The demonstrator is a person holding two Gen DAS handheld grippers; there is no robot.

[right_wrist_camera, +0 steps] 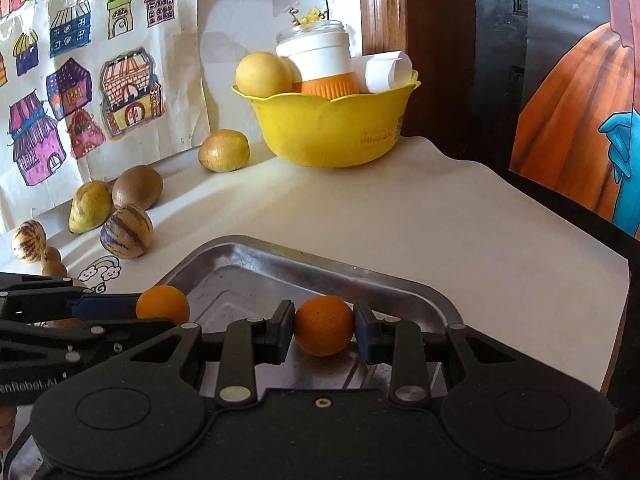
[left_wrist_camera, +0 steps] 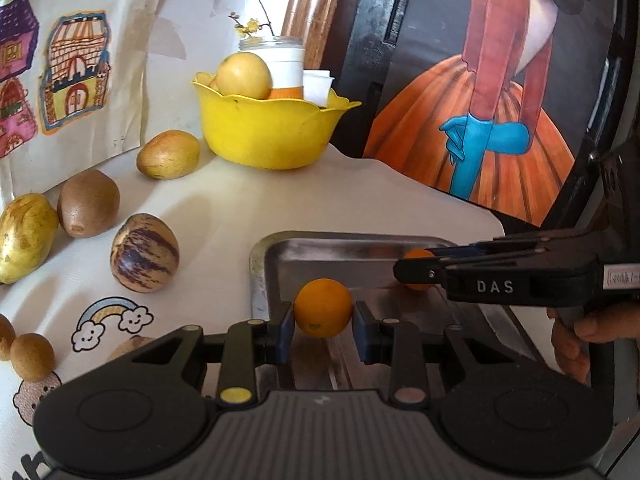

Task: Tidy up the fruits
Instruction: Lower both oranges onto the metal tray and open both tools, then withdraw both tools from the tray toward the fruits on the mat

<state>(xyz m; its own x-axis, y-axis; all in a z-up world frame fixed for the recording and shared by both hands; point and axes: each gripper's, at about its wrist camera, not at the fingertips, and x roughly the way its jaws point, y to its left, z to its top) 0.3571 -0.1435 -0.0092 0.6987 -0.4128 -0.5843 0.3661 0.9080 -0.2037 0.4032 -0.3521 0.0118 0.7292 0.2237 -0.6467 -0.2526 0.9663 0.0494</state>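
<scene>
My left gripper [left_wrist_camera: 323, 322] is shut on a small orange [left_wrist_camera: 323, 307] and holds it over the left part of the metal tray [left_wrist_camera: 320, 246]. My right gripper [right_wrist_camera: 324, 332] is shut on a second small orange [right_wrist_camera: 325, 325] over the same tray [right_wrist_camera: 240, 248]. In the left wrist view the right gripper's fingers [left_wrist_camera: 424, 270] reach in from the right with their orange [left_wrist_camera: 418, 256] partly hidden. In the right wrist view the left gripper's fingers [right_wrist_camera: 104, 306] come in from the left with their orange [right_wrist_camera: 162, 304].
A yellow bowl [left_wrist_camera: 268, 132] at the back holds a yellow fruit [left_wrist_camera: 244, 76], a cup and paper. Loose on the white table to the left lie a striped melon [left_wrist_camera: 145, 253], a kiwi [left_wrist_camera: 89, 203], yellow fruits [left_wrist_camera: 168, 155] and small brown fruits [left_wrist_camera: 32, 356]. A framed painting [left_wrist_camera: 500, 92] leans at the right.
</scene>
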